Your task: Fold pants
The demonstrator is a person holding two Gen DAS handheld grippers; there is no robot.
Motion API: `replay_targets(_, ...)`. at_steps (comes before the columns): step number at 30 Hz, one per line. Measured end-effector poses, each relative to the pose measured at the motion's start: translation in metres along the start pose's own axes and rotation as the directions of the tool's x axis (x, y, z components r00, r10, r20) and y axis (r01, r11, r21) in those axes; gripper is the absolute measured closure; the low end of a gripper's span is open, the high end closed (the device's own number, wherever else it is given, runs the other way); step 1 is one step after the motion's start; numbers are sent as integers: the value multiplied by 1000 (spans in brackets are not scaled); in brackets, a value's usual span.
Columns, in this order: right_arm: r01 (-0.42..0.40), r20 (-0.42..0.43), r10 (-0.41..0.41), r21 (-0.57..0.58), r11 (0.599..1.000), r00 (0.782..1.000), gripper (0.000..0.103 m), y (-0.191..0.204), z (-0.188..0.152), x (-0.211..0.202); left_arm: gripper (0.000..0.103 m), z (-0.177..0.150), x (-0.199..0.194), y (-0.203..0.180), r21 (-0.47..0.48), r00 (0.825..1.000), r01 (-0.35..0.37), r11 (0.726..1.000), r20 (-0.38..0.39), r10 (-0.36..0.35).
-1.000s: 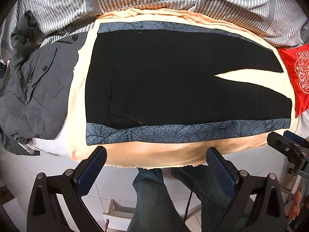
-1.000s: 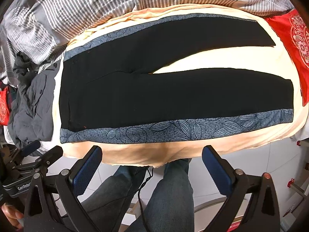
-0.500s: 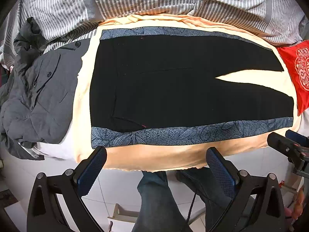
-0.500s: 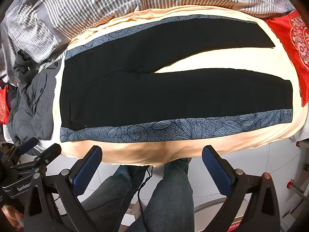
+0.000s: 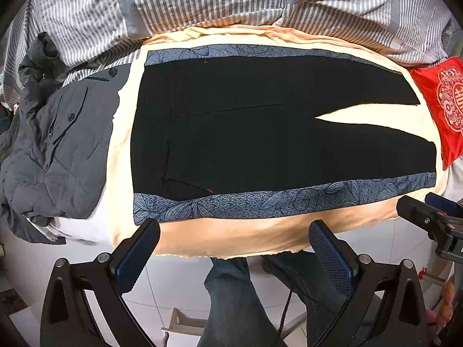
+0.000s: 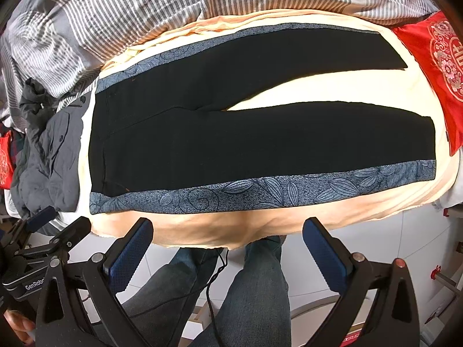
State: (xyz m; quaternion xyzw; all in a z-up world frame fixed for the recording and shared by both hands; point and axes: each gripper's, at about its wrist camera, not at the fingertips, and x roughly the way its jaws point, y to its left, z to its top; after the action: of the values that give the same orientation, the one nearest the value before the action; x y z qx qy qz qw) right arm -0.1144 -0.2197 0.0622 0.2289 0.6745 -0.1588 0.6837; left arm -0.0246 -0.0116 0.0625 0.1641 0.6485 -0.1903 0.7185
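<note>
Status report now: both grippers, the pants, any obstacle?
Left hand-held gripper open, right hand-held gripper open, both empty. Black pants flat, unfolded. Grey jacket beside the waistband.

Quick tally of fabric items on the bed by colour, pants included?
Black with blue floral stripes: 1, the pants
Dark grey: 1, the jacket
Red: 1, the cushion
Grey-and-white striped: 1, the duvet
Peach: 1, the sheet
Total: 5

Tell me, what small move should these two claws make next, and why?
Probably bring both down to the near patterned edge of the black pants. They lie flat and unfolded on the peach sheet, legs spread in a V, while the left gripper and right gripper hover open and empty off the bed's edge.
</note>
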Motion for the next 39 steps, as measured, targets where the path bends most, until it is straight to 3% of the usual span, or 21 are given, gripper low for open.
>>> replay_targets(39, -18, 1, 18, 24, 1000, 1000, 0, -16, -1, 0, 0, 3, 0, -7, -45, 1000, -26, 999, -1, 26)
